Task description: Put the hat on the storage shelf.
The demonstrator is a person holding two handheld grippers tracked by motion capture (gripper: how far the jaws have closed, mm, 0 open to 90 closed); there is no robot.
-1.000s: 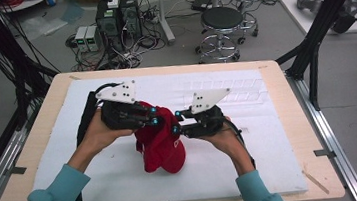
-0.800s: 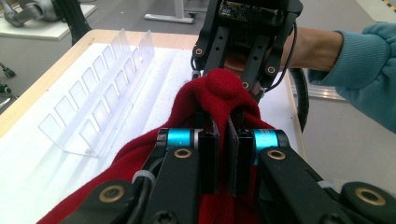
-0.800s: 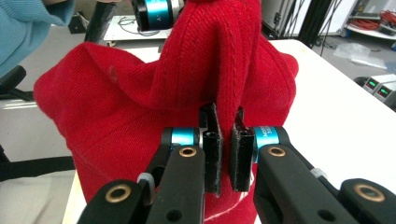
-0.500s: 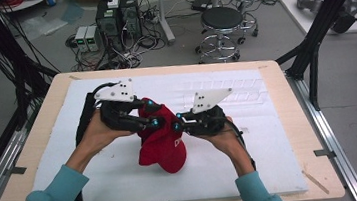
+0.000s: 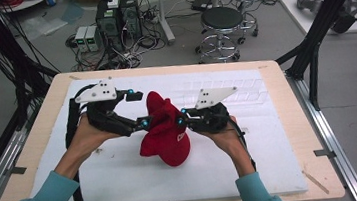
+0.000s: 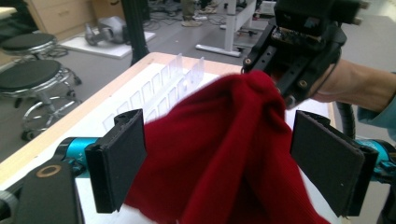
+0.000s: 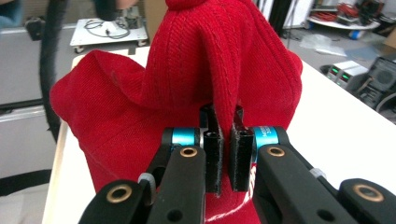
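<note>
Two grippers work one red knit hat (image 5: 165, 132), which sits bunched near the middle of the white mat (image 5: 124, 181) on the table (image 5: 289, 119), part lifted and part resting on the mat. Our right gripper (image 5: 183, 121) has its jaws pinched together on a fold of the knit; in the right gripper view the pads (image 7: 214, 156) squeeze a ridge of fabric that rises above them, so this hand seems to serve as the anchor that keeps the hat up and in shape. Our left gripper (image 5: 137, 110) has just been opening its jaws: in the left gripper view the two pads (image 6: 122, 158) stand wide apart with the hat between them, and neither pad looks to press on it. We judge this a release, made so the left side can take a fresh hold elsewhere while the right holds firm. A clear ridged tray (image 5: 235, 87) lies farther back on the mat, apart from the work.
</note>
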